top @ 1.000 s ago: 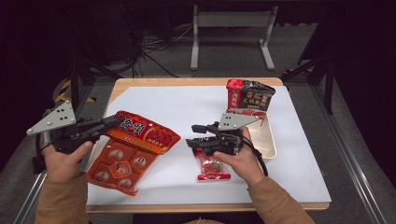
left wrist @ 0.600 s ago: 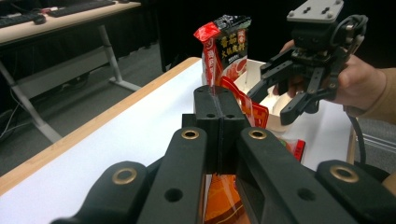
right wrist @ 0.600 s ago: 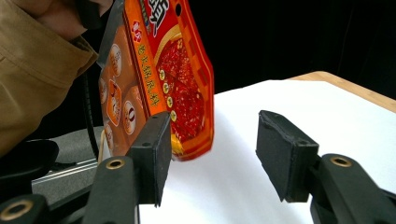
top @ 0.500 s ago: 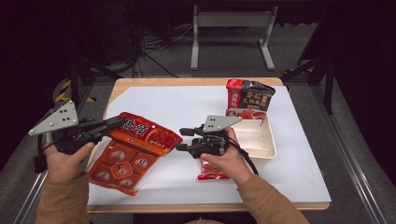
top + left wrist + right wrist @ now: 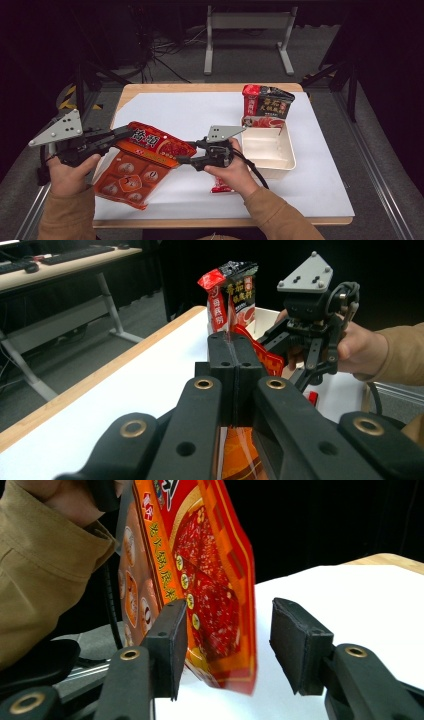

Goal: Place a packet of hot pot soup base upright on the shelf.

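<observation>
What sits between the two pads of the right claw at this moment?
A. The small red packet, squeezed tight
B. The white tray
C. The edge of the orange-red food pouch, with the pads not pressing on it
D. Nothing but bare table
C: in the right gripper view the pouch hangs between the right claw's pads, a gap showing on the right side, while the left claw is clamped on its far edge.

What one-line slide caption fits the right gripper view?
Right gripper, jaws open, straddles the lower edge of a red-orange food pouch hanging above the white table.
</observation>
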The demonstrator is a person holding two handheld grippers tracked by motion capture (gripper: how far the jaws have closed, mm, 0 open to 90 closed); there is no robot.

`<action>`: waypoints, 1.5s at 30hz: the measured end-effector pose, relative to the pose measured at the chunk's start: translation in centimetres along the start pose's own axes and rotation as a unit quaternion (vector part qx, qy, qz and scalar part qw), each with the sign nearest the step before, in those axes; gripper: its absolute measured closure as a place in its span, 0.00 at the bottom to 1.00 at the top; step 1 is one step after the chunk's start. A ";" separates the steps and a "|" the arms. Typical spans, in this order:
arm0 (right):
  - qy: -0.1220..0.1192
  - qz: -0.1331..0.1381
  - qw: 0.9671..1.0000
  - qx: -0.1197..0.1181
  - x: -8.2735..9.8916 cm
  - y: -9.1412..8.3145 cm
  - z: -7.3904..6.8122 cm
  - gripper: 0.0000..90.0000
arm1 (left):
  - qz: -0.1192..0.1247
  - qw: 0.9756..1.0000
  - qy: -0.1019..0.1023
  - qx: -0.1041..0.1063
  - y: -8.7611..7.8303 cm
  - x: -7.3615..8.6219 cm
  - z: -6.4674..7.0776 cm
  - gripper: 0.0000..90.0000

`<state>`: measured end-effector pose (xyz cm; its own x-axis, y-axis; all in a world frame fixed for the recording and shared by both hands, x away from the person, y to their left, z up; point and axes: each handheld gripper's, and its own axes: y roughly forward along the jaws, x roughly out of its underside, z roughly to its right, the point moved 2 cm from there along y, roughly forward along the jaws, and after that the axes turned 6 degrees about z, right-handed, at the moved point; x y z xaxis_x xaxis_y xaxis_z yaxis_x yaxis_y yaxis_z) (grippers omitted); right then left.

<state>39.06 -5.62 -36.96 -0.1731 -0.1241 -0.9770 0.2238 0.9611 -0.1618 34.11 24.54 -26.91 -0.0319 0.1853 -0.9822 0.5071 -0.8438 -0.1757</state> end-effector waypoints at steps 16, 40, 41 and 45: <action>-0.017 -0.015 0.999 -0.026 0.2 0.9 -0.3 0.94 | 0.009 1.000 0.001 0.005 -0.1 0.0 0.0 1.00; -0.058 0.006 0.998 -0.010 -5.3 -3.4 -1.8 1.00 | 0.061 0.998 -0.011 0.021 -0.5 -0.3 0.1 1.00; -0.060 0.006 0.998 -0.010 -5.5 -3.4 -1.8 1.00 | 0.062 0.998 -0.013 0.021 -0.4 -0.3 0.1 1.00; -0.067 0.001 0.998 -0.009 -6.1 -3.8 -2.0 1.00 | 0.058 0.998 -0.013 0.017 -0.3 -0.1 0.0 0.99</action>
<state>37.35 -8.02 -30.07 -0.0432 -0.1525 -0.9874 0.2070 0.9655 -0.1582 33.98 24.76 -26.71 0.0027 0.0729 -0.9973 0.4786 -0.8758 -0.0627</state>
